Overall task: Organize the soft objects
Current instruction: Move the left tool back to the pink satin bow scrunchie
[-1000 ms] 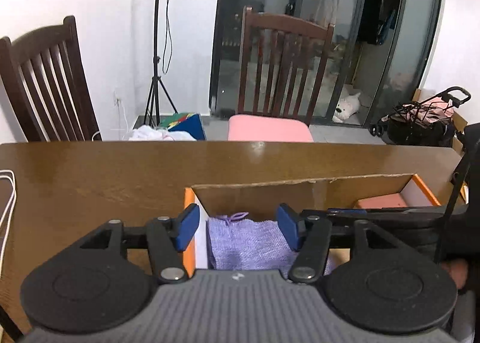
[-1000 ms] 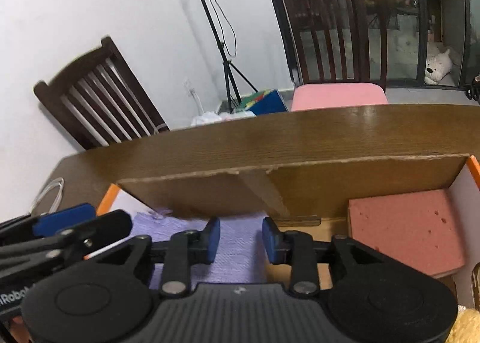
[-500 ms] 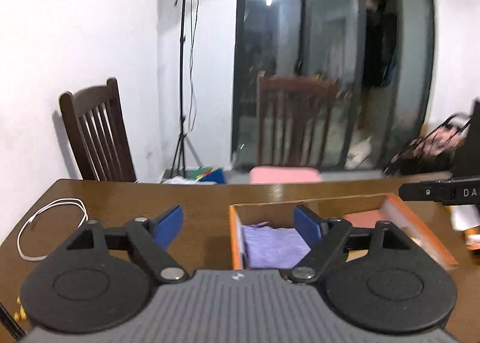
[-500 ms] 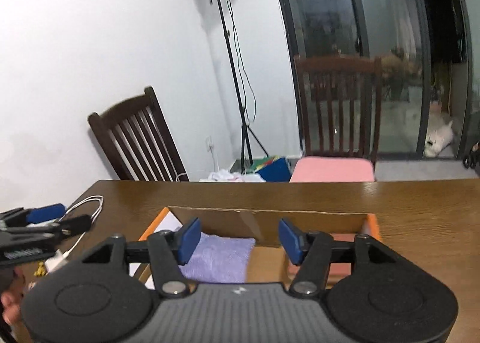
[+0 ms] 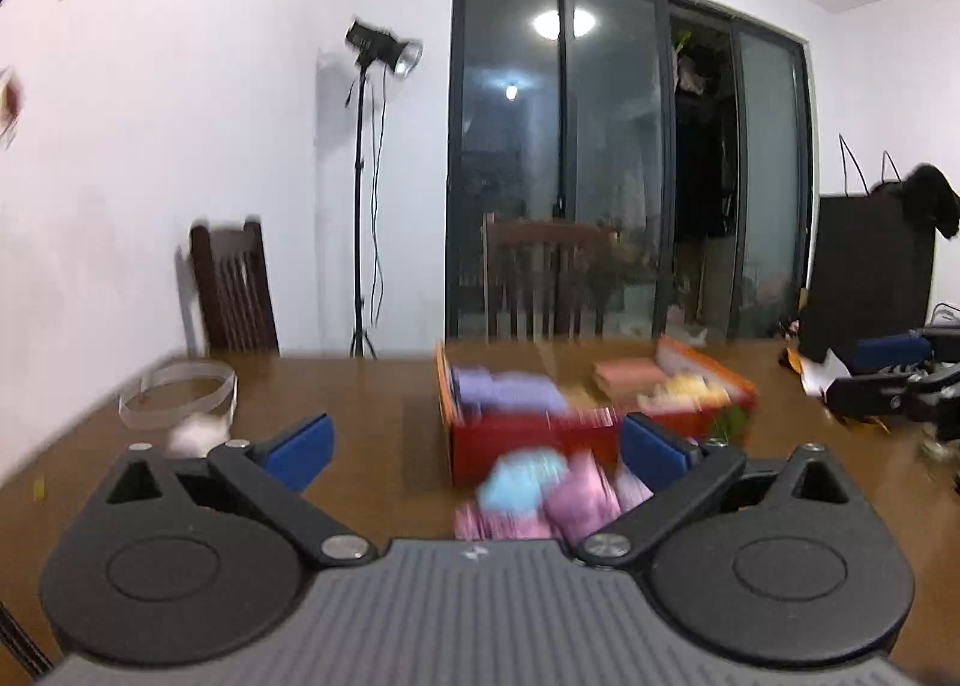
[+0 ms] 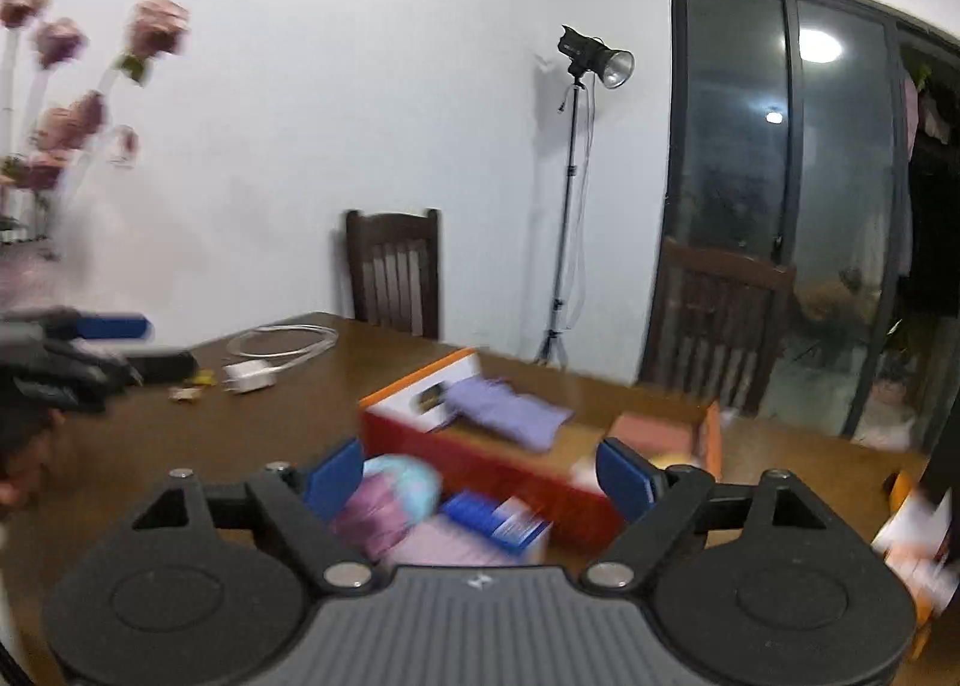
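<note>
Left wrist view: the left gripper (image 5: 474,446) has jaws opening wide, gripping nothing, and the right gripper (image 6: 480,473) likewise. Both have pulled back from the orange box (image 5: 540,437), where a second ago they hovered over the purple cloth (image 5: 510,389). That cloth now lies inside, apparently placed. Blurred pink-and-blue soft items (image 5: 540,497) wait on the surface (image 5: 372,398), likely next.

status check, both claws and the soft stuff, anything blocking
Left claw and right claw opening, nothing gripped. Purple cloth in orange box; pink and blue soft bundle on the table in front. Nothing in the way.
</note>
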`<state>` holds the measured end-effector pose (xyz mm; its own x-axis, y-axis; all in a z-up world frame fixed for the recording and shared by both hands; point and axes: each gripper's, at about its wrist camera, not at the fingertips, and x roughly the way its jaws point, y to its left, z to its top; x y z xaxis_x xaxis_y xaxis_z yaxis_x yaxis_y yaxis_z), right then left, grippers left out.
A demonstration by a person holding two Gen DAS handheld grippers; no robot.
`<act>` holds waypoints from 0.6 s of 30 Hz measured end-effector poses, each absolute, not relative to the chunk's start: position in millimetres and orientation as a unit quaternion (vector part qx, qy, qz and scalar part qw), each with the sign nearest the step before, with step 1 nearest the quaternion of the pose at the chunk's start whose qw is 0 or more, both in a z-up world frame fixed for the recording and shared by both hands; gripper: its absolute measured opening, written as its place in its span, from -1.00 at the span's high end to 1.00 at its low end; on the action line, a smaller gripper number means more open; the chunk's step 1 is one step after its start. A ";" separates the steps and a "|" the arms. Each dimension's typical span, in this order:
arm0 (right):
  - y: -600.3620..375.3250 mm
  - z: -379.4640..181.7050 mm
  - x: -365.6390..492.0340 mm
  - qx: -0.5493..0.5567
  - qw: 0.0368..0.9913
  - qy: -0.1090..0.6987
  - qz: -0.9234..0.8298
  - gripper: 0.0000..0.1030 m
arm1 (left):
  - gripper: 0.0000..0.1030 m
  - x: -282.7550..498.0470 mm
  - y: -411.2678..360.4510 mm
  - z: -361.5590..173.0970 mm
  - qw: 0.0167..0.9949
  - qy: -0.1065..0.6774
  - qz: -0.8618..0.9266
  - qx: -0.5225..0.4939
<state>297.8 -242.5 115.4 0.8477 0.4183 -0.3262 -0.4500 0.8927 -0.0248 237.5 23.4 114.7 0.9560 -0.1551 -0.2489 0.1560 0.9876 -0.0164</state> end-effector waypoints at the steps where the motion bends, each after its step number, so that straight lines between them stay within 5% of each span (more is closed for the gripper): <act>1: -244.9 106.5 285.6 -0.022 0.959 0.161 0.234 -0.61 | -1.00 224.1 25.1 107.0 0.989 0.128 -0.079 -0.004; 5: -250.4 69.1 249.8 0.058 0.951 0.186 0.240 -0.47 | -1.00 195.5 25.9 86.3 0.986 0.147 -0.080 -0.002; 12: -240.7 32.7 222.3 0.016 0.948 0.244 0.204 0.05 | -1.00 192.9 36.8 81.5 0.985 0.156 -0.068 -0.022; 14: -246.7 23.7 227.6 0.035 0.938 0.278 0.201 0.40 | -1.00 201.0 36.5 77.0 0.982 0.173 -0.068 -0.024; 18: -250.9 7.6 252.3 0.057 0.929 0.319 0.180 0.48 | -1.00 218.4 33.6 69.6 0.977 0.195 -0.077 -0.033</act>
